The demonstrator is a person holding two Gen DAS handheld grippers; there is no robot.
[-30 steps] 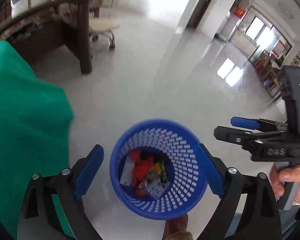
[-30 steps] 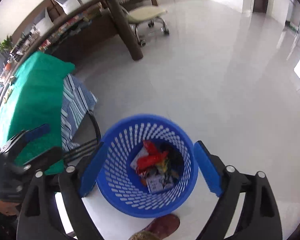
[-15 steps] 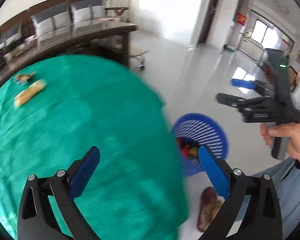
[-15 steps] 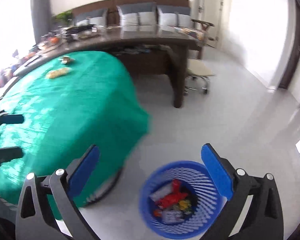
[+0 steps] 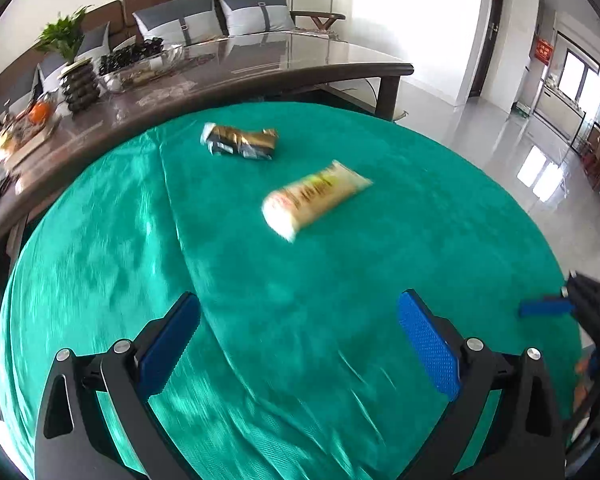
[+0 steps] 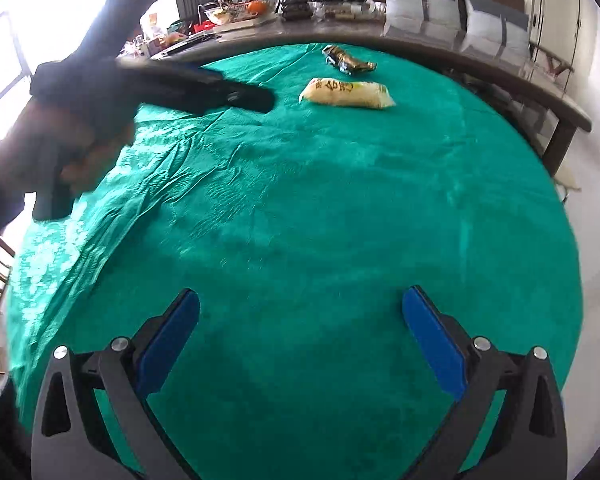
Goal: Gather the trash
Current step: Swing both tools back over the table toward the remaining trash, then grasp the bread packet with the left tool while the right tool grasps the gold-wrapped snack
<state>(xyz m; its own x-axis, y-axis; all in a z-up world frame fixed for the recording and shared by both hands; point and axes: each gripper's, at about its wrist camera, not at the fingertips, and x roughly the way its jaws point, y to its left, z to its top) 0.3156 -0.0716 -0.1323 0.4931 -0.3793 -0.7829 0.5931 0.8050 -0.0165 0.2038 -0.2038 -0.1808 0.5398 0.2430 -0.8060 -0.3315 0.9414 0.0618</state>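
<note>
Green cloth covers the round desk (image 5: 340, 280), and only two pieces of trash lie on it, both toward its far side near the long dark wooden counter (image 5: 260, 76). Taking the yellow snack packet (image 5: 314, 198) as the landmark, the dark crumpled wrapper (image 5: 240, 142) sits just beyond it, apart from it. The left gripper (image 5: 298, 340) and right gripper (image 6: 300, 334) both hang over the near part of the cloth, jaws spread wide and holding nothing, with the packet well ahead of each. Its long axis runs crosswise to both grippers' line of reach. The left gripper seems somewhat nearer, so it would likely reach the packet first.
</note>
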